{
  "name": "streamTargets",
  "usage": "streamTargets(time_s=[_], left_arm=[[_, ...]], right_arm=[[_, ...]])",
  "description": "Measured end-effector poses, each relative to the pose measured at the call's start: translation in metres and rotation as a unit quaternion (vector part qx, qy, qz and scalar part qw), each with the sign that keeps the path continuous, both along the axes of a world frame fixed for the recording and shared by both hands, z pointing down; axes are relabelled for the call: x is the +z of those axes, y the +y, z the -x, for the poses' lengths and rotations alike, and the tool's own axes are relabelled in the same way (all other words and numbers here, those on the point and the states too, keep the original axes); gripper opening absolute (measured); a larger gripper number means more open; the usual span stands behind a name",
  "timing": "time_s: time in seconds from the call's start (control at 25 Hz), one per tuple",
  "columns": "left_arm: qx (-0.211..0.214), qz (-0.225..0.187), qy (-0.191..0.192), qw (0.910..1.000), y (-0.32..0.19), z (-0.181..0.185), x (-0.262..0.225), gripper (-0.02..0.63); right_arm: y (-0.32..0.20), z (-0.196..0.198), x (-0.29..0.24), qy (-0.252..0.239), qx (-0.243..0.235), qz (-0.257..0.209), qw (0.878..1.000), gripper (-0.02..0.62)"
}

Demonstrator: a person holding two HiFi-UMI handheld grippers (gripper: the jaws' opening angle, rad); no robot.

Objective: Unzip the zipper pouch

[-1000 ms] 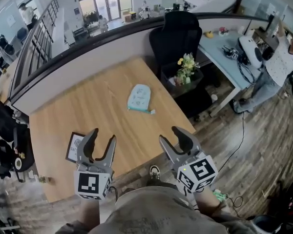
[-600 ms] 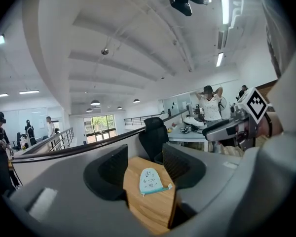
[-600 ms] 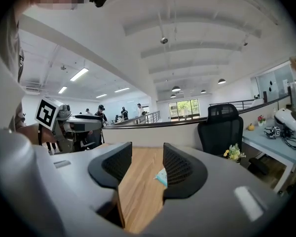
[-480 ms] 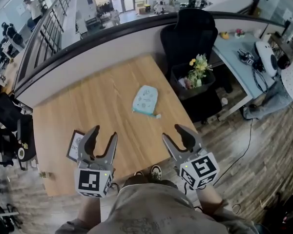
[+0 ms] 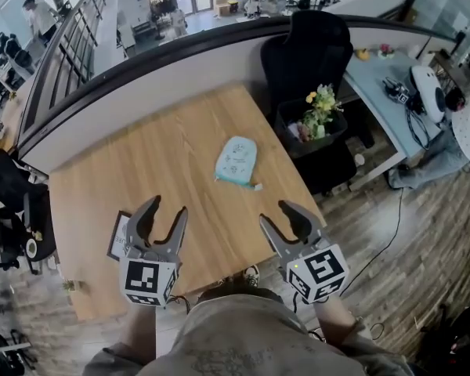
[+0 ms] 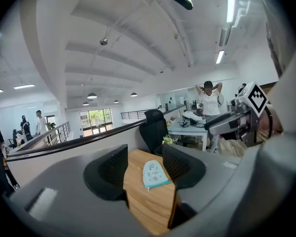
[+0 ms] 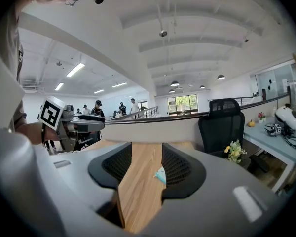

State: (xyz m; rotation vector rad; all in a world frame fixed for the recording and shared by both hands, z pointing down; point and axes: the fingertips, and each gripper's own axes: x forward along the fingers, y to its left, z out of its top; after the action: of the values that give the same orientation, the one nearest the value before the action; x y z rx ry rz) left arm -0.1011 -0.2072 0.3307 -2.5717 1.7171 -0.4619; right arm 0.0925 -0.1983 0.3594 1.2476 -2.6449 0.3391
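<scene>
- Nearest, at 6 o'clock in the head view, the person holds both claws above the near edge of the table (image 5: 164, 159). The left claw (image 5: 166, 208) is released, and between its parted jaws only wood and the far pouch show. The right claw (image 5: 276, 216) is also spread wide and holds nothing.
- A small framed card (image 5: 117, 240) lies at 9 o'clock of the left claw, partly hidden under it.
- The zipper pouch (image 5: 236, 160) lies flat at about 12 o'clock from the claws, well apart from both and near the right edge of the table. Its teal zipper side faces the person, with a small pull (image 5: 256, 186) at the near right corner.
- What could go wrong, in my judgement:
  - The pouch looks light and the wood smooth. If one claw drags the pull alone, the whole pouch may slide toward the right edge.
  - The pull is tiny against the wide jaws, so they may miss it, or pinch fabric with it and jam the zipper.
- The table is light wood and mostly bare.
- Farther away:
  - a black office chair (image 5: 305, 53) at 1 o'clock
  - flowers (image 5: 319, 104) in a dark basket (image 5: 309, 138) at 2 o'clock
  - a second table (image 5: 360, 84) at 3 o'clock
  - a curved parapet (image 5: 141, 84) at 12 o'clock
  - a person (image 5: 33, 12) far off at 11 o'clock
</scene>
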Motion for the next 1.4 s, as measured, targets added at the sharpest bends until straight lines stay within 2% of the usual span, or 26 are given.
streamTargets(time_s=[0.16,0.32,0.48,0.72,0.92,1.04,1.32,1.4], left_arm=[[0.024,0.008,-0.026,0.9994,-0.018,0.007,0.01,0.219],[0.054,0.014,-0.038,0.9977,-0.046,0.007,0.021,0.219],[0.074,0.013,-0.057,0.9955,-0.077,0.008,0.035,0.221],[0.115,0.04,-0.09,0.9886,-0.121,0.004,0.081,0.224],[0.153,0.068,-0.077,0.9829,-0.146,-0.004,0.124,0.225],[0.171,0.078,-0.106,0.9765,-0.161,-0.004,0.155,0.224],[0.209,0.129,-0.185,0.9515,-0.178,-0.006,0.25,0.223],[0.21,0.139,-0.197,0.9476,-0.181,-0.005,0.271,0.222]], right_arm=[[-0.006,0.004,0.007,0.012,0.001,0.01,1.0,0.195],[-0.021,0.004,0.017,-0.015,0.008,0.037,0.999,0.195],[-0.038,0.011,0.031,-0.014,0.007,0.052,0.999,0.195],[-0.063,0.024,0.065,-0.013,0.006,0.083,0.996,0.193],[-0.08,0.039,0.092,-0.013,-0.001,0.1,0.995,0.193],[-0.096,0.049,0.11,-0.017,-0.004,0.109,0.994,0.193],[-0.121,0.074,0.145,-0.017,-0.021,0.131,0.991,0.19],[-0.122,0.078,0.154,-0.015,-0.024,0.139,0.99,0.19]])
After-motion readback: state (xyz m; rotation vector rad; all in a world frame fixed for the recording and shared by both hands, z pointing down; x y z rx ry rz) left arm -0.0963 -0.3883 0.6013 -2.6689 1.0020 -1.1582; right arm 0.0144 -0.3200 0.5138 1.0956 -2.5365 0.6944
